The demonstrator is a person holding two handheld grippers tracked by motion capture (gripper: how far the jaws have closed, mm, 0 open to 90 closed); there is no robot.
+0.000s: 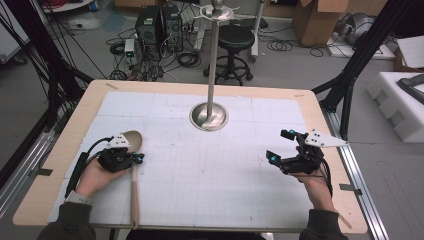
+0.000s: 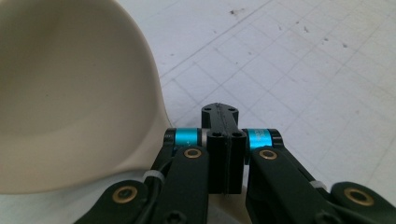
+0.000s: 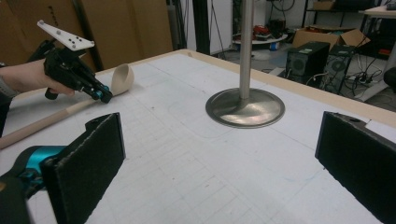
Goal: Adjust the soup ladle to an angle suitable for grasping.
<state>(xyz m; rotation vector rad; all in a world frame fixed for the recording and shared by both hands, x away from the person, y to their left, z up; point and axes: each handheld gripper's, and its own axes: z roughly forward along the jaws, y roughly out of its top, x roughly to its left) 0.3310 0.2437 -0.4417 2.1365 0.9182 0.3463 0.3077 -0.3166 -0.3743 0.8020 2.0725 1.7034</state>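
A pale wooden spoon (image 1: 134, 190) lies on the white grid mat at the left, bowl away from the person and handle toward the front edge. My left gripper (image 1: 140, 158) is at the spoon's neck, just below the bowl (image 2: 70, 93). Its jaws are pressed together with nothing between them, and the spoon (image 3: 122, 77) lies beside and under the tips (image 2: 219, 112). My right gripper (image 1: 278, 145) hovers over the mat at the right with its jaws wide apart and empty (image 3: 224, 149), pointing toward the metal stand.
A metal stand (image 1: 208, 116) with a round base and a tall pole rises from the mat's far middle (image 3: 245, 107). The wooden table edge (image 1: 330, 130) frames the mat. Behind the table are a stool (image 1: 235, 40), computer towers, cables and cardboard boxes.
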